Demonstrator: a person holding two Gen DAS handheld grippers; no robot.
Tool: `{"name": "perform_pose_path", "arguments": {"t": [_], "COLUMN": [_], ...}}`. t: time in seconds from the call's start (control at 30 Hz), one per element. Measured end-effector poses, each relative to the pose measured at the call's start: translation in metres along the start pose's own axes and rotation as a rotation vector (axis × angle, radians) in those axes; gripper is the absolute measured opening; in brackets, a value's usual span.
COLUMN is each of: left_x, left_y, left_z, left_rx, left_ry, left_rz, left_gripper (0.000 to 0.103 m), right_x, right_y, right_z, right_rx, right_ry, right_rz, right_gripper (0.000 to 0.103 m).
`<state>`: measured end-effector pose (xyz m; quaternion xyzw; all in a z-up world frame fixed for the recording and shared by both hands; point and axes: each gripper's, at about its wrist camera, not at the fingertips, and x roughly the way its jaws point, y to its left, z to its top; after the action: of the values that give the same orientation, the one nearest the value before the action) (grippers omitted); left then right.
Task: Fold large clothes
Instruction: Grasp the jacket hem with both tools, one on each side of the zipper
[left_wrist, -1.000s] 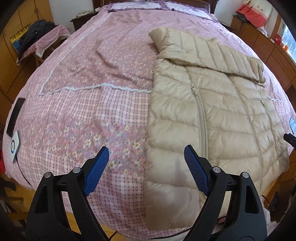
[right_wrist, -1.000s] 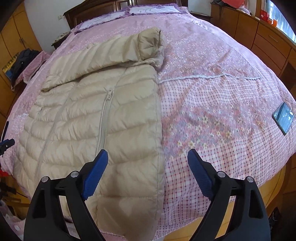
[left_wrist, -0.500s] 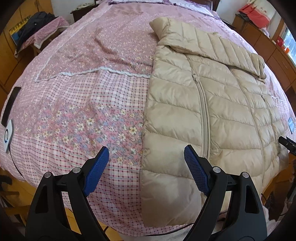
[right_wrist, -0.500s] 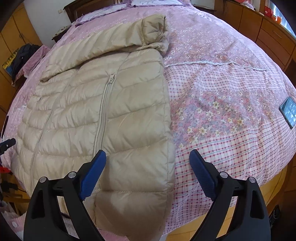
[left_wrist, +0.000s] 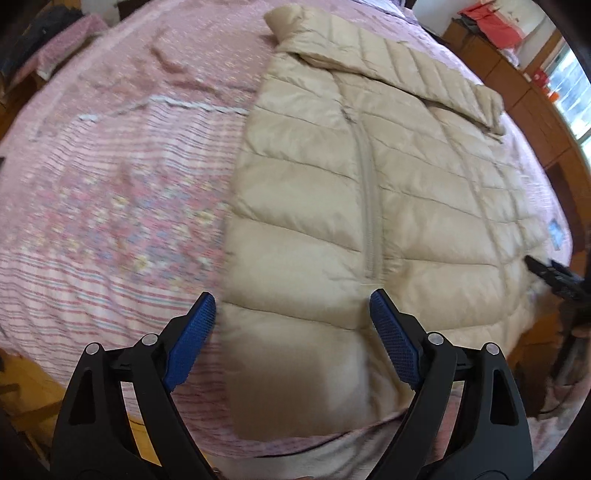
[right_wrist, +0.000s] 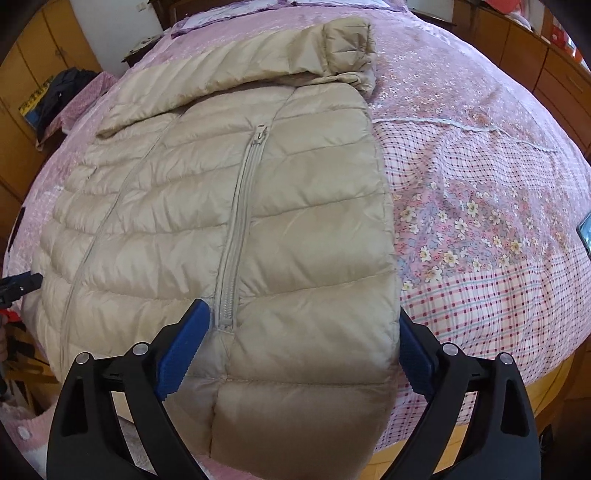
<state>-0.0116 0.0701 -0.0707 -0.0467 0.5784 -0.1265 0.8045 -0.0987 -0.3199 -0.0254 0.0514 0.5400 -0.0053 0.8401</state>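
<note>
One beige quilted puffer jacket (right_wrist: 258, 206) lies flat on the bed's pink patterned cover (right_wrist: 480, 229), two grey zippers running down it and a sleeve folded across its top. Both black tongs with blue ribbed pads gape wide and hold nothing. The left tongs (left_wrist: 291, 321) straddle the jacket's near left corner. The right tongs (right_wrist: 299, 339) straddle its right hem corner. The left view is blurred.

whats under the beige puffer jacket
The beige puffer jacket lies flat on the pink floral bedspread, which shows all around it. Whether anything else lies beneath cannot be seen; the jacket covers that patch completely.
</note>
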Motion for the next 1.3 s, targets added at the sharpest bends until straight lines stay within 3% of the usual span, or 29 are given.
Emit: {"name": "perform_pose_path", "arguments": {"t": [0.37,0.5,0.57,0.63,0.67,0.7,0.73,0.77,0.83,1.03,1.3], "left_x": [0.025,0.037,0.034,0.027,0.023,0.021,0.019,0.016,0.006,-0.023,-0.047], "left_y": [-0.016,-0.016,-0.018,-0.022,-0.023,-0.024,-0.025,-0.026,-0.027,-0.026,-0.032], "left_z": [0.006,0.01,0.009,0.006,0.005,0.005,0.004,0.003,-0.001,-0.03,-0.019], "left_rx": [0.035,0.023,0.043,0.07,0.066,0.067,0.075,0.082,0.088,0.113,0.098], "left_ry": [0.028,0.052,0.041,0.026,0.027,0.029,0.028,0.028,0.032,0.063,0.065], "left_rz": [0.042,0.013,-0.005,-0.04,-0.072,-0.082,-0.087,-0.086,-0.085,-0.077,-0.067], "left_gripper": [0.087,0.086,0.073,0.041,0.034,0.025,0.02,0.018,0.015,0.014,0.014], "right_x": [0.002,0.008,0.009,0.007,0.004,0.002,-0.002,-0.006,-0.014,-0.04,-0.075], "right_y": [-0.003,-0.004,-0.002,0.002,0.005,0.005,0.005,0.005,0.005,0.015,0.013], "right_z": [-0.007,-0.009,-0.009,-0.009,-0.009,-0.009,-0.009,-0.009,-0.01,-0.02,-0.026], "right_rx": [0.004,0.013,0.009,-0.007,-0.023,-0.027,-0.028,-0.028,-0.036,-0.108,-0.08], "right_ry": [0.019,0.02,0.014,0.005,-0.003,-0.01,-0.015,-0.022,-0.023,-0.005,-0.071], "right_rz": [0.031,0.051,0.054,0.047,0.043,0.045,0.054,0.074,0.087,0.11,0.156], "right_gripper": [0.091,0.089,0.076,0.064,0.06,0.051,0.035,0.027,0.02,0.018,0.016]}}
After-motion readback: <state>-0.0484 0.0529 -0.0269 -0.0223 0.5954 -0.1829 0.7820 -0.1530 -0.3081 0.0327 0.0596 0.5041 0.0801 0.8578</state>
